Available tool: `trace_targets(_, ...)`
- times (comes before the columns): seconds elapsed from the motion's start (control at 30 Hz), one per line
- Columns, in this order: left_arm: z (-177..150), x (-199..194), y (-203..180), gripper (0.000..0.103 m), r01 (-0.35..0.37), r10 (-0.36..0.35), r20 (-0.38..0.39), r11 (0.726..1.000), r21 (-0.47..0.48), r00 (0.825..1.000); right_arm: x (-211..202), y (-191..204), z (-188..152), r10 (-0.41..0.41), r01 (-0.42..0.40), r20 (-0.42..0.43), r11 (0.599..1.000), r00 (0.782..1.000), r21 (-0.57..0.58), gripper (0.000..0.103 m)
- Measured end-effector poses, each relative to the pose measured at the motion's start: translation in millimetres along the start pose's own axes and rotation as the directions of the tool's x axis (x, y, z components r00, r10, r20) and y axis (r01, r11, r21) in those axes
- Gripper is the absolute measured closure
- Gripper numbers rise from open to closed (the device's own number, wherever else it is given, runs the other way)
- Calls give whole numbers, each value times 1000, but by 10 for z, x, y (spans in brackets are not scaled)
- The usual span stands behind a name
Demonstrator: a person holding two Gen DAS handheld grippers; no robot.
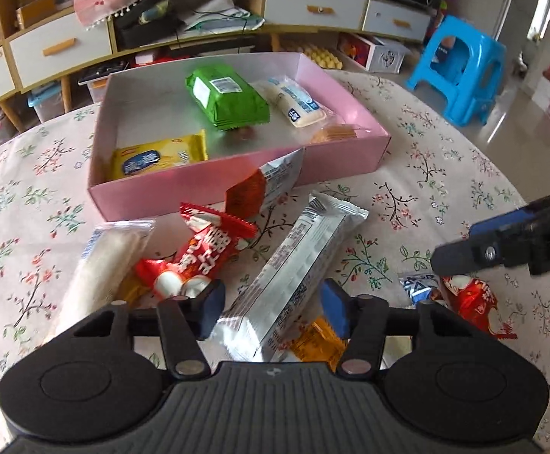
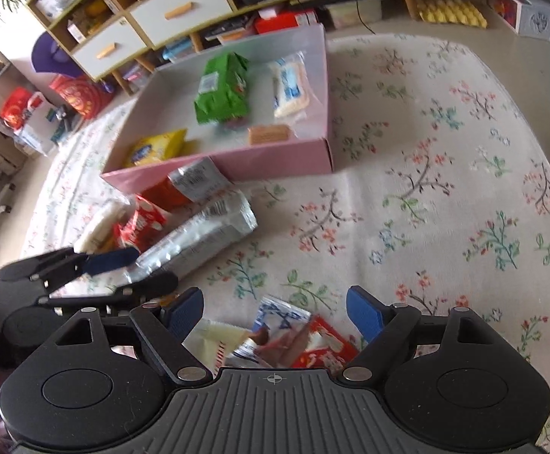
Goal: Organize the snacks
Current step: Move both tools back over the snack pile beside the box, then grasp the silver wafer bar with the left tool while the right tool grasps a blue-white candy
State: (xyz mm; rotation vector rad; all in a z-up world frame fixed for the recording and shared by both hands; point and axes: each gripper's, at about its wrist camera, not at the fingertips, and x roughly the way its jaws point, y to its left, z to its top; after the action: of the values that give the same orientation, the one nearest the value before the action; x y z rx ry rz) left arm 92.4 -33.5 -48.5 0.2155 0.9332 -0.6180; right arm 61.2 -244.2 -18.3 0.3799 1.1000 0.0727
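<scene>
The left gripper straddles the near end of a silver snack bar, jaws apart, pads not quite pressing. The right gripper hangs wide open over a red packet. The pink box sits beyond, partly filled

Right gripper hovers over the floral-cloth bench, fingers spread wide above a blue-white packet and a red packet, not touching. Left gripper straddles a silver wrapper. Pink box beyond holds a green pack and a yellow pack.
</scene>
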Motion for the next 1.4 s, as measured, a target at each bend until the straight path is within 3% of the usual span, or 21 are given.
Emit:
trace_targets(0.13,24,46,-18,59,-12,12,-12,1000,-16,1000,55,-11,-49,33,-33,-40,999,999,3,20)
trace_targets(0.37,33,20,-69,65,-62,61,-30,998,-30,998,205,80,-145,40,-43,-112,999,993,-31,64)
trace_targets(0.57,9,-43,16,67,-98,90,-71,987,-128,993,238,146,-185,5,-10,-78,998,997,-69,79)
trace_targets(0.8,-63,-141,45,66,-126,107,-111,976,-176,988,298,124,-87,-36,37,10,996,999,-81,79)
trace_targets(1.03,-52,-77,72,62,-75,64,-64,980,-183,996,314,140,-69,-48,48,9,995,999,-87,71)
trace_targets(1.2,-31,1,6,60,-90,81,-66,983,-157,995,313,209,-130,-72,74,14,987,997,-144,71)
trace_targets(1.33,-17,-5,-37,65,-108,100,-64,986,-126,993,329,257,-154,-90,94,27,980,996,-175,71)
trace_targets(1.4,-14,-25,-29,69,-95,88,-61,987,-131,994,336,280,-160,-103,108,35,976,994,-188,76)
